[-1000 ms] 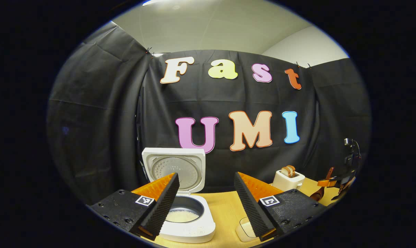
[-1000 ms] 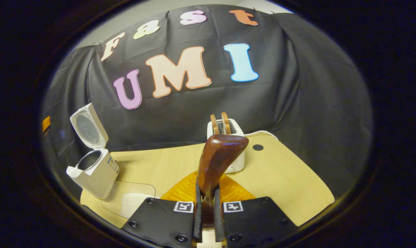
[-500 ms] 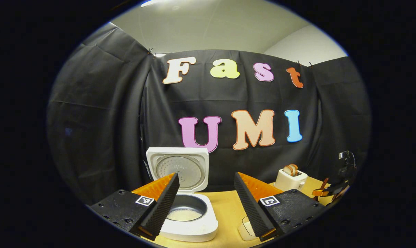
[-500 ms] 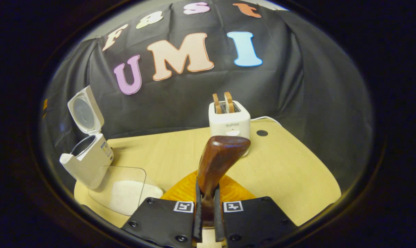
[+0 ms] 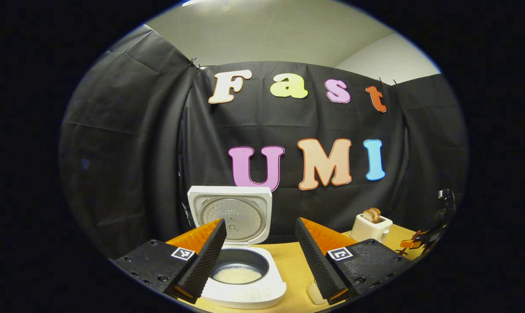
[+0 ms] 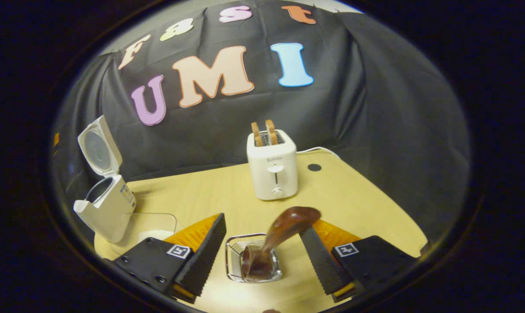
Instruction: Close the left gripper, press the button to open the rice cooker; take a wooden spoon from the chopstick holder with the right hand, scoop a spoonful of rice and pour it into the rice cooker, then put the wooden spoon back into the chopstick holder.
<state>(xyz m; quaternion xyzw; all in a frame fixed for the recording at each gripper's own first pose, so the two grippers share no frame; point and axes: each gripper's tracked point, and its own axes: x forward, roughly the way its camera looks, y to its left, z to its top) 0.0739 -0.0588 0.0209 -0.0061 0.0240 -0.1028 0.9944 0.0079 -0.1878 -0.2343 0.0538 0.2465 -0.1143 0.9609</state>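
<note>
Right gripper (image 6: pixel 262 256) is spread wide open, holding nothing. The wooden spoon (image 6: pixel 284 228) stands tilted in the chopstick holder (image 6: pixel 254 263) between its fingers. Left gripper (image 5: pixel 260 256) gapes too, empty, above the rice cooker (image 5: pixel 240 265), lid up, rice inside. Toaster (image 6: pixel 272 169) label unreadable.

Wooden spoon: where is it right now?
In the right gripper view the wooden spoon stands in the chopstick holder, bowl end up and leaning right, between the open right gripper's fingers, with the toaster behind.
</note>
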